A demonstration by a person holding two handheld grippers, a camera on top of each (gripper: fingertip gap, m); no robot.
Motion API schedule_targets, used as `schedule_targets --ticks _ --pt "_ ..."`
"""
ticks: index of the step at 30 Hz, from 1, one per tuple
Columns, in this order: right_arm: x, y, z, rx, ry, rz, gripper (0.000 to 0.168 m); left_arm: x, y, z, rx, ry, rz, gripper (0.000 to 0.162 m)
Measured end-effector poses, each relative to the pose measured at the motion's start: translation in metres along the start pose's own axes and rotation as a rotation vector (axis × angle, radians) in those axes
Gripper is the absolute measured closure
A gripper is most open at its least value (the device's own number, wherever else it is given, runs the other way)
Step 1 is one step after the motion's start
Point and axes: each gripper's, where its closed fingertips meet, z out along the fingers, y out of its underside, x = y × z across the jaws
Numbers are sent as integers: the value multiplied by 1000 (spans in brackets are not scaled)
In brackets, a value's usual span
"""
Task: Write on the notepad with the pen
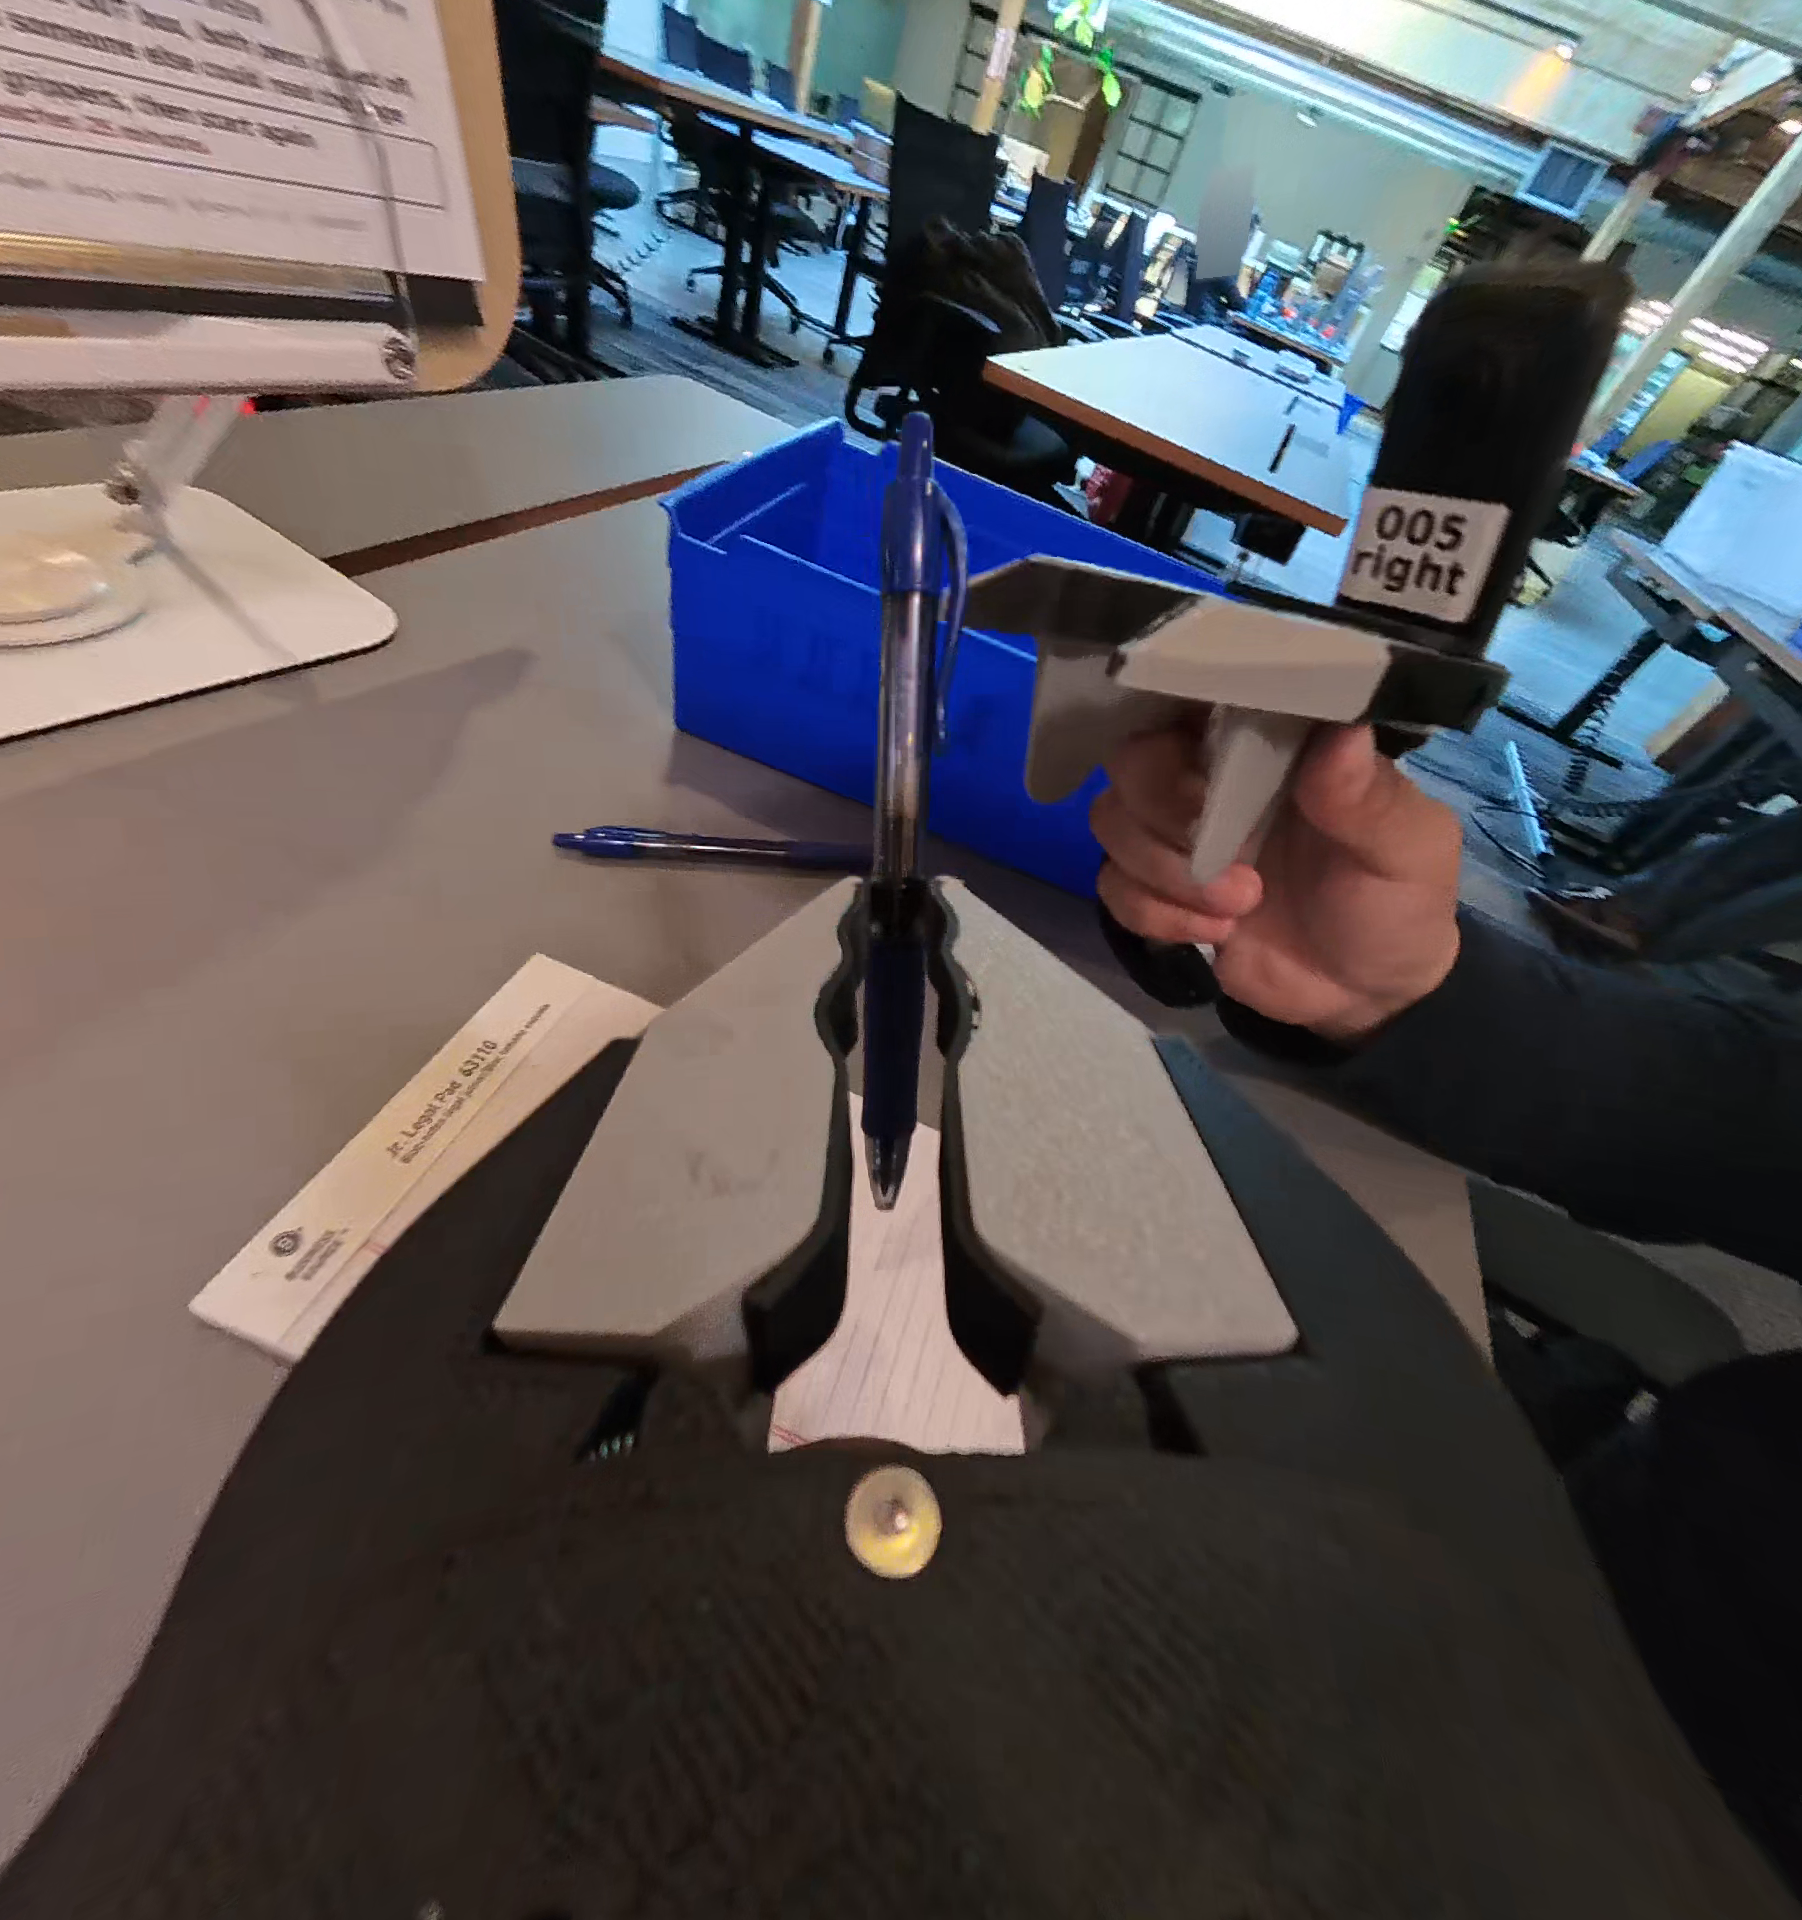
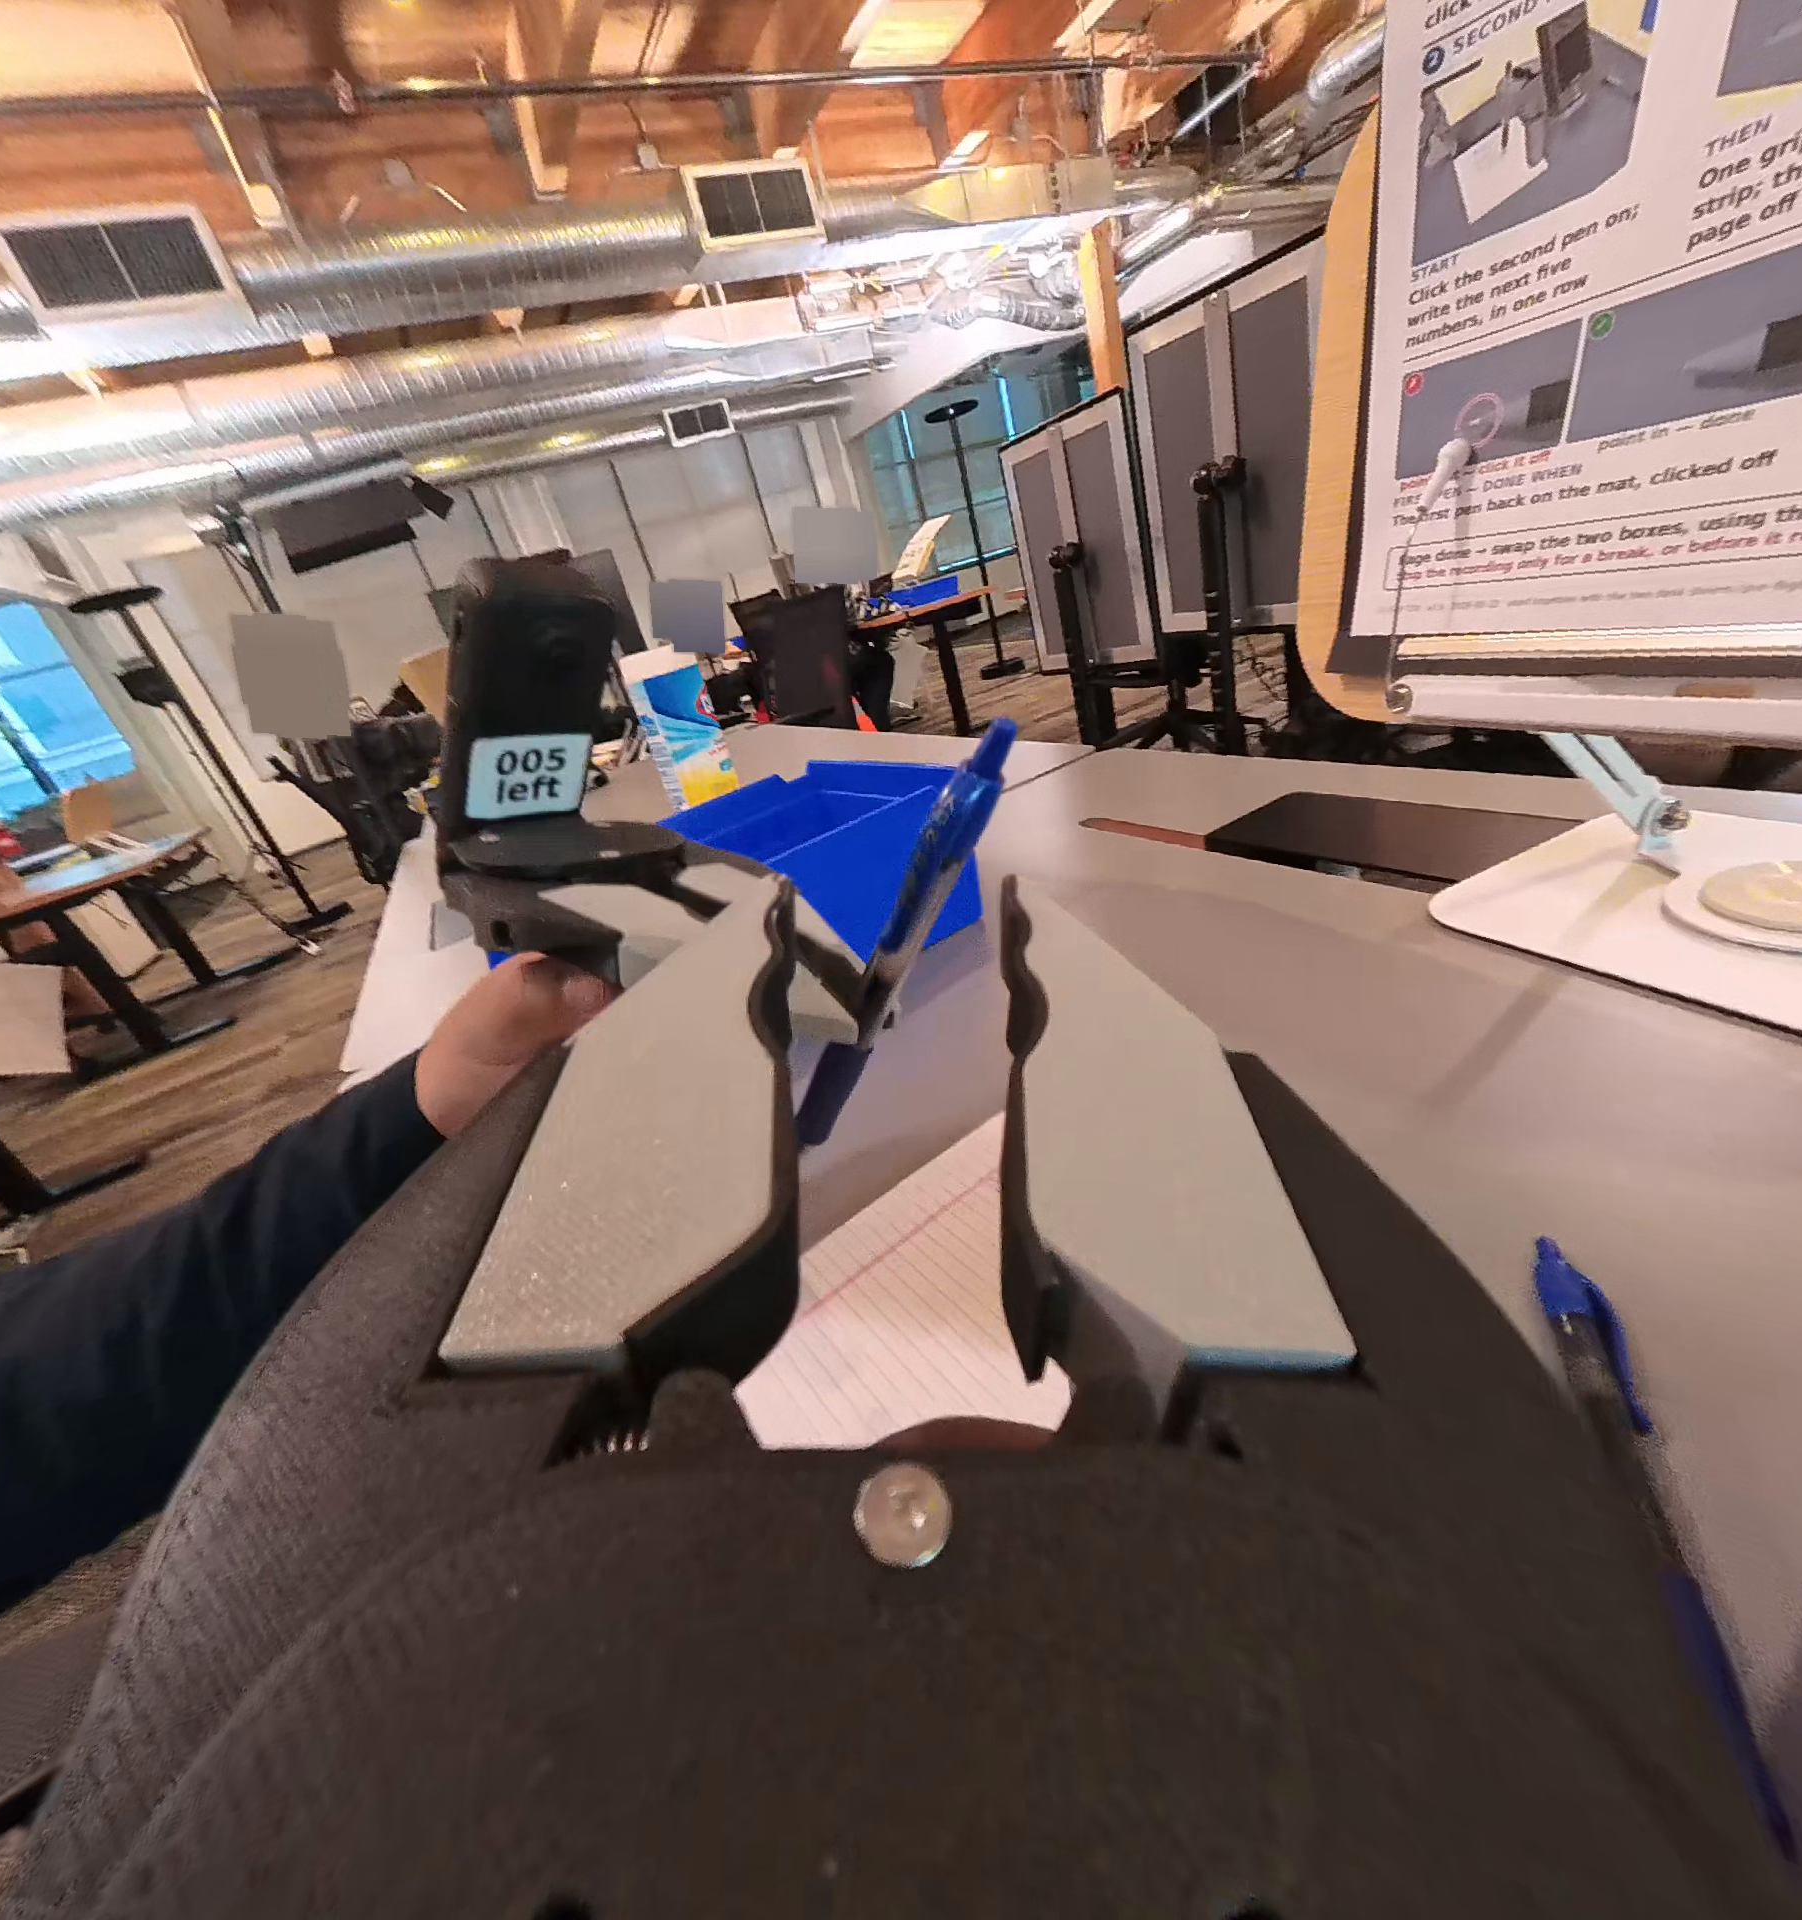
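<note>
Evidently ready to write, the left claw (image 1: 895, 914) clamps the blue retractable pen (image 1: 902, 727) upright, tip over the lined notepad (image 1: 897, 1382); the right claw (image 2: 897, 997) waits unclenched and empty nearby.

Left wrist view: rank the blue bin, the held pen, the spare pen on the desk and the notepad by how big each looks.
1. Blue bin.
2. Held pen, in the left gripper, near the lens.
3. Spare pen.
The notepad is mostly hidden under the gripper, so I won't rank it.

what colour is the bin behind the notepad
Blue; the storage bin shows best in the left wrist view.
</note>
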Motion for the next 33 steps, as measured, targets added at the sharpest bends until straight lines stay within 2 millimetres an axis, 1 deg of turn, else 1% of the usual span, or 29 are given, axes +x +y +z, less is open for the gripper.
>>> schedule_targets --ticks 6,11,13,15,19,23,28,33 --pt "-3 -3 -1 17 -27 39 130 12 9 6 -30 66 -11 155" --pt "-6 5 4 -20 -58 64 128 24 12 12 -43 102 22 155" --pt "-11 10 7 -41 -91 70 137 27 15 14 -57 105 28 155" --pt "-14 15 8 -62 -103 60 160 30 19 17 -72 122 28 154" --pt "-19 21 11 -96 -119 36 162 36 27 24 -102 141 41 154" --pt "-21 21 11 -98 -122 18 163 39 27 25 -94 166 24 154" --pt "-21 19 9 -88 -132 37 163 39 25 24 -77 208 -44 153" --pt "-23 15 8 -71 -155 60 163 39 28 25 -90 212 -47 143"
